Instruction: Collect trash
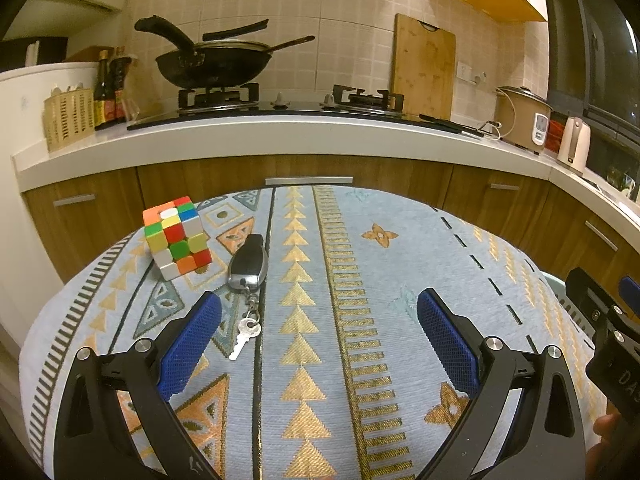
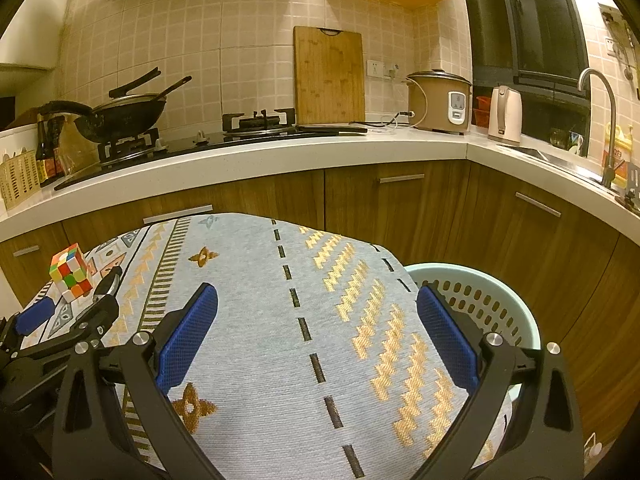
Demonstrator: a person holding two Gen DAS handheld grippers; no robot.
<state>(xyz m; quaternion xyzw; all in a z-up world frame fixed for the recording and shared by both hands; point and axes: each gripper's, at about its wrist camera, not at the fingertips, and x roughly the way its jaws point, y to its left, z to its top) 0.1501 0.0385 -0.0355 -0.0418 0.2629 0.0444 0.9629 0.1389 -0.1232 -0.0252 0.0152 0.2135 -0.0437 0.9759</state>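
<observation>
My left gripper (image 1: 318, 312) is open and empty above a table with a patterned blue cloth (image 1: 360, 280). A car key with a small silver key on a chain (image 1: 246, 270) lies just ahead of its left finger. A colourful puzzle cube (image 1: 178, 236) stands beyond the key, and also shows in the right wrist view (image 2: 70, 272). My right gripper (image 2: 316, 304) is open and empty over the cloth's right side. A pale green perforated basket (image 2: 484, 300) stands beside the table at the right. No trash shows on the cloth.
A kitchen counter (image 1: 280, 136) runs behind the table with a wok on the stove (image 1: 212, 66), sauce bottles (image 1: 110, 88), a cutting board (image 2: 329, 74), a rice cooker (image 2: 438, 102) and a kettle (image 2: 505, 114). Wooden cabinets (image 2: 400, 208) stand below. A sink tap (image 2: 598, 108) is far right.
</observation>
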